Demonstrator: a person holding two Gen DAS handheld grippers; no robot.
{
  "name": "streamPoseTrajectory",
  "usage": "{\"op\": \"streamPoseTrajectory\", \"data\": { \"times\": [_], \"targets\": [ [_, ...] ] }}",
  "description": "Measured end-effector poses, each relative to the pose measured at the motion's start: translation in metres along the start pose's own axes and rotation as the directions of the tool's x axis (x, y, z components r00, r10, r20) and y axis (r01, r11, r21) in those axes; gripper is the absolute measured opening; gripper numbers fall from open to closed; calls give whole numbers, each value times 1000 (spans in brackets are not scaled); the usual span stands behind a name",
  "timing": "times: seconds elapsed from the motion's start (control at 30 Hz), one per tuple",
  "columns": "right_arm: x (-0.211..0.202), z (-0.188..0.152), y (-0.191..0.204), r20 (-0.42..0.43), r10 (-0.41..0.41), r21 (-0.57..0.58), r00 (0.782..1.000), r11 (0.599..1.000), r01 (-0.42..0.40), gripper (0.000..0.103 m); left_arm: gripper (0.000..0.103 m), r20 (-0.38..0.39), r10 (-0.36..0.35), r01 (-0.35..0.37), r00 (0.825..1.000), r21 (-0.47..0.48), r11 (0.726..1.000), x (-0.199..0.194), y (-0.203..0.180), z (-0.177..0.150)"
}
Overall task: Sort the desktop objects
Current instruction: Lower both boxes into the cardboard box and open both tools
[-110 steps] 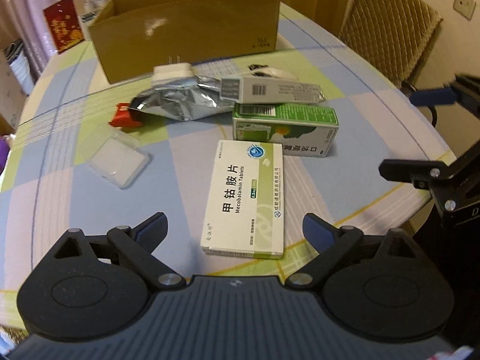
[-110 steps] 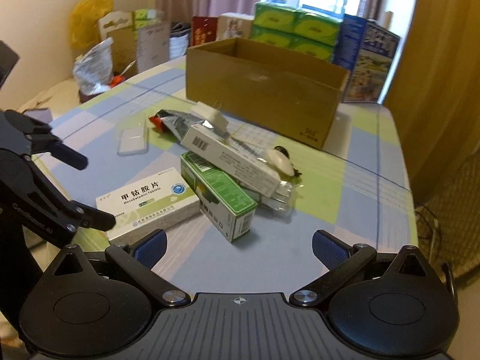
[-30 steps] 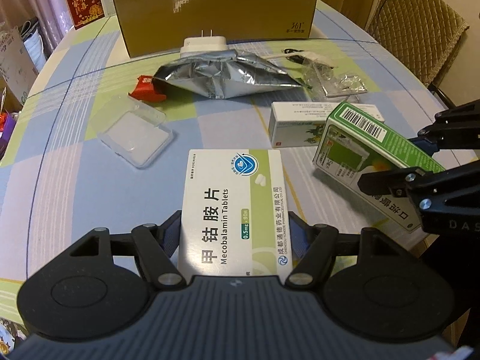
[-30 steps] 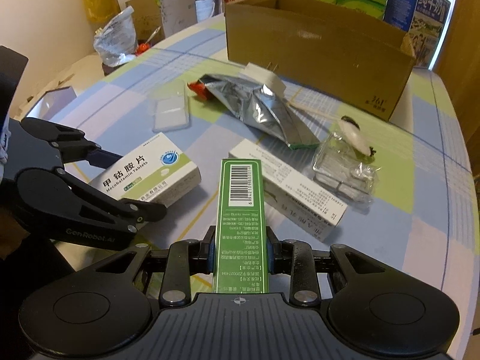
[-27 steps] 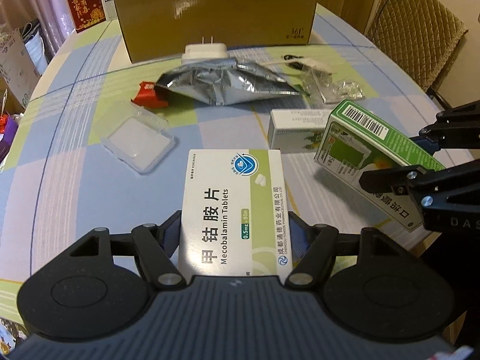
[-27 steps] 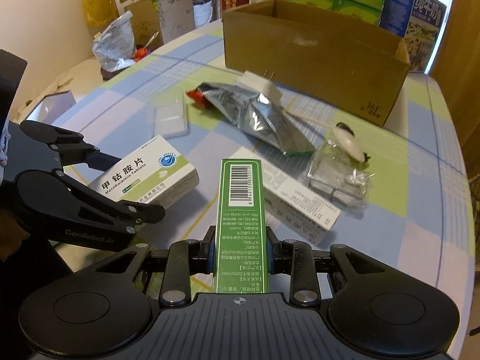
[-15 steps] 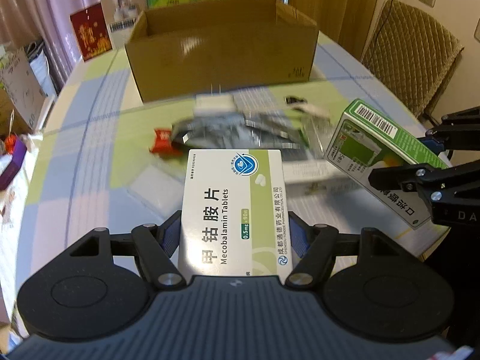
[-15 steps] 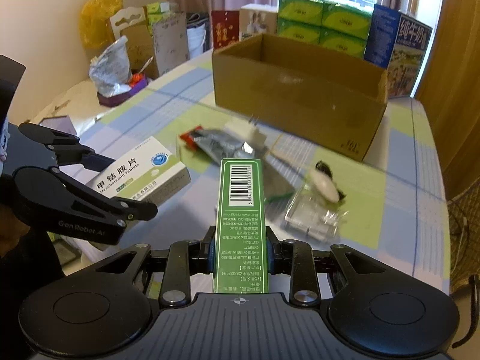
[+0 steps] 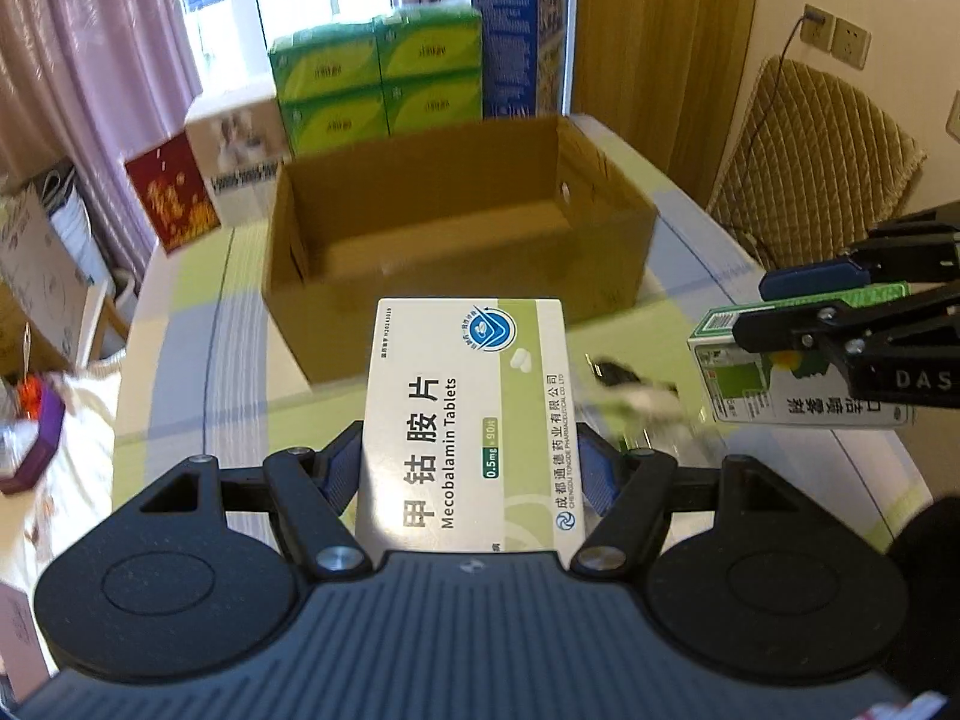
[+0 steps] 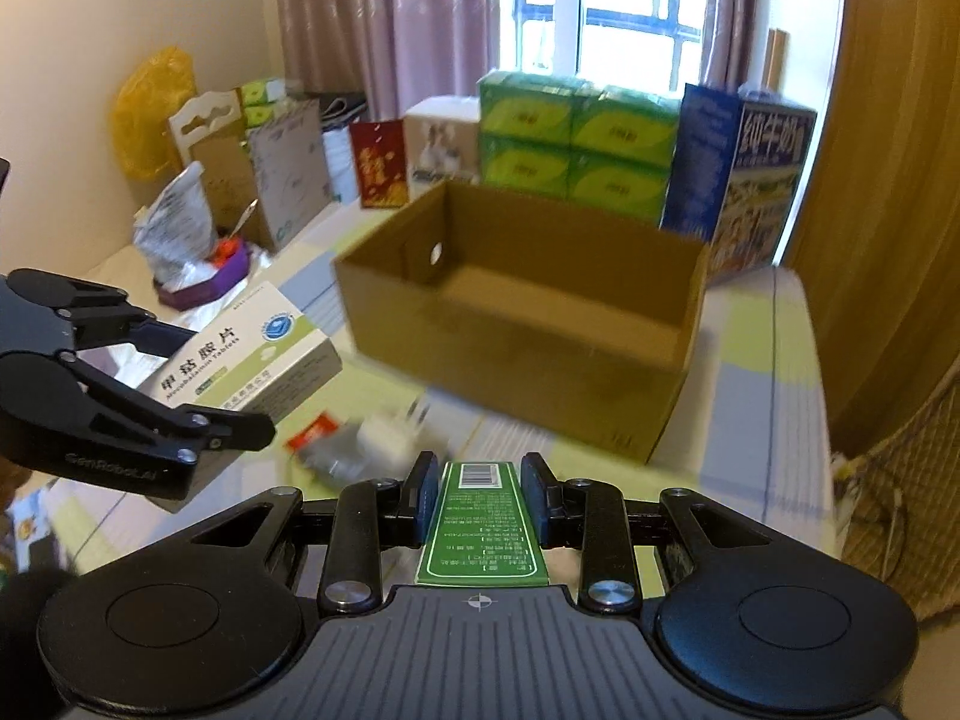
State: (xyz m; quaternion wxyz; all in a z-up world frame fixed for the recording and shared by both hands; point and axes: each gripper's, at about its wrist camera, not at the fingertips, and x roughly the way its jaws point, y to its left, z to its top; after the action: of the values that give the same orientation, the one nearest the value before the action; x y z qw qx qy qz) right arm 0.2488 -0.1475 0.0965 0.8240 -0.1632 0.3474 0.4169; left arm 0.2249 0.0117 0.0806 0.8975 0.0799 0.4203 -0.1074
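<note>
My left gripper (image 9: 465,468) is shut on a white and green Mecobalamin tablet box (image 9: 468,420), held up in the air short of the open cardboard box (image 9: 456,222). That tablet box (image 10: 240,354) also shows at the left of the right wrist view, in the left gripper (image 10: 204,384). My right gripper (image 10: 480,495) is shut on a narrow green medicine box (image 10: 480,525), also raised and facing the cardboard box (image 10: 528,324). From the left wrist camera the green box (image 9: 804,372) hangs at the right in the right gripper (image 9: 798,306). The cardboard box looks empty inside.
Blurred below lie a silver foil pouch with a white charger (image 10: 366,438), a red packet (image 10: 312,429) and clear plastic packaging (image 9: 636,396). Green tissue packs (image 9: 372,84), a blue carton (image 10: 738,174) and a red card (image 9: 174,192) stand behind the box. A wicker chair (image 9: 810,156) is at right.
Both grippers have risen and moved forward toward the cardboard box with their boxes still held. The items on the table have dropped low in view and the box's inside now shows.
</note>
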Motion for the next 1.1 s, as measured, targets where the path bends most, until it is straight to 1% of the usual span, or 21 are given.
{"op": "streamPoseTrajectory", "data": {
  "times": [0.07,0.17,0.37,0.4,0.43,0.57,0.67,0.73,0.77,0.87,1.0,1.1],
  "targets": [
    [7,17,-8,8,-8,-5,1000,1000,8,27,67,7,4,-4,1000,6,1000,5,5,16],
    [13,38,-18,28,-3,-3,1000,1000,3,27,67,14,-7,7,1000,-3,1000,14,14,37],
    [30,92,-44,92,-23,31,995,999,21,27,67,25,-8,8,1000,-18,1000,38,33,81],
    [34,101,-48,106,-27,41,994,999,23,27,67,29,-3,4,1000,-18,1000,44,36,89],
    [40,110,-53,118,-32,51,993,998,26,27,67,22,12,-11,1000,-44,999,49,38,95],
    [68,135,-72,144,-47,93,988,995,34,27,67,29,15,-13,999,-57,998,75,48,120],
    [98,142,-86,144,-51,144,988,989,30,27,67,24,10,-8,1000,-75,997,103,56,133],
    [119,141,-94,138,-43,169,989,985,19,27,67,18,6,-5,1000,-89,996,122,62,139],
    [131,139,-98,131,-41,178,990,984,17,27,67,33,15,-12,999,-89,996,130,65,142],
    [160,133,-105,110,-50,188,993,982,29,27,67,22,38,-36,999,-94,995,156,72,147],
    [187,125,-110,97,-52,198,994,980,32,27,67,15,26,-24,1000,-116,993,180,79,150],
    [200,122,-110,98,-58,187,993,982,39,27,67,10,20,-19,1000,-115,993,195,80,151]
  ]
}}
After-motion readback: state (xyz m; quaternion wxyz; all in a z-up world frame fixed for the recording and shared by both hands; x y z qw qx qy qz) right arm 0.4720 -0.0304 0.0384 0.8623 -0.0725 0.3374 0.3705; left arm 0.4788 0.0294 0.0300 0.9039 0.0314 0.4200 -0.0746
